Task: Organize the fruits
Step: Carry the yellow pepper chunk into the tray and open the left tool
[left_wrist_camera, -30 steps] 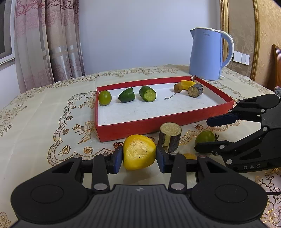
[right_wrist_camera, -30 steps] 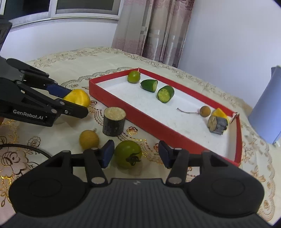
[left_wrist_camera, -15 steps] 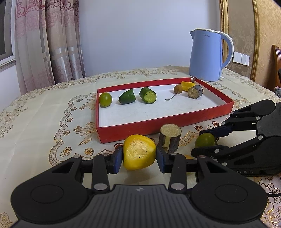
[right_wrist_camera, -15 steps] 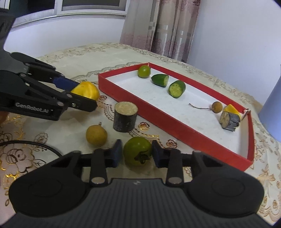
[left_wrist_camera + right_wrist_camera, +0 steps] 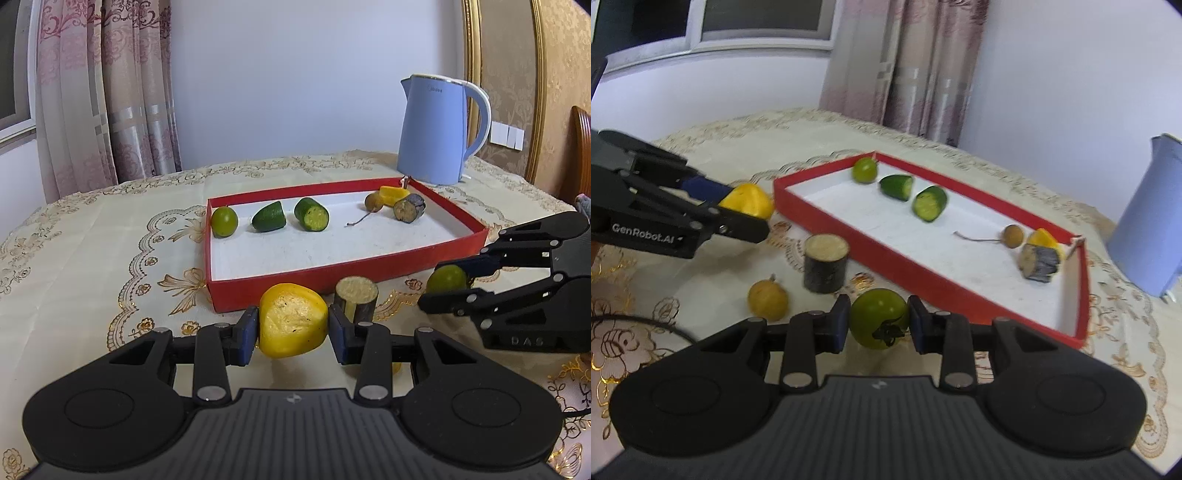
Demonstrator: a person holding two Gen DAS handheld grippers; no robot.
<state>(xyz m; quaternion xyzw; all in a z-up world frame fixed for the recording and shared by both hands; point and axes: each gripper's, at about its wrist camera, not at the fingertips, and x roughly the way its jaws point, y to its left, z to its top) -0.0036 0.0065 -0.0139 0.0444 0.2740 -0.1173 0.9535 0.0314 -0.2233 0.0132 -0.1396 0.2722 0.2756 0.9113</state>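
1. The left tool [image 5: 293,328] is clamped on a yellow fruit chunk [image 5: 293,320], its blue pads pressed against both sides, just in front of the red tray [image 5: 295,284].
2. The right tool [image 5: 877,322] is clamped on a green tomato [image 5: 879,318], stem end facing the camera, near the tray's front wall.
3. The tray has a white floor and sits on a worktop covered by a cream embroidered tablecloth [image 5: 92,258].
4. Inside the tray, at the left end: a small green round fruit [image 5: 224,221] and two cucumber pieces [image 5: 269,217], [image 5: 311,214].
5. At the right end: a small brown stemmed fruit [image 5: 373,201], a yellow wedge [image 5: 394,192] and a dark-skinned cut cylinder [image 5: 409,208], close together.
6. Outside the tray: an upright dark-skinned cylinder [image 5: 825,264] and, beside it, a small yellow round fruit [image 5: 767,300].
7. A blue electric kettle [image 5: 439,129] stands behind the tray.
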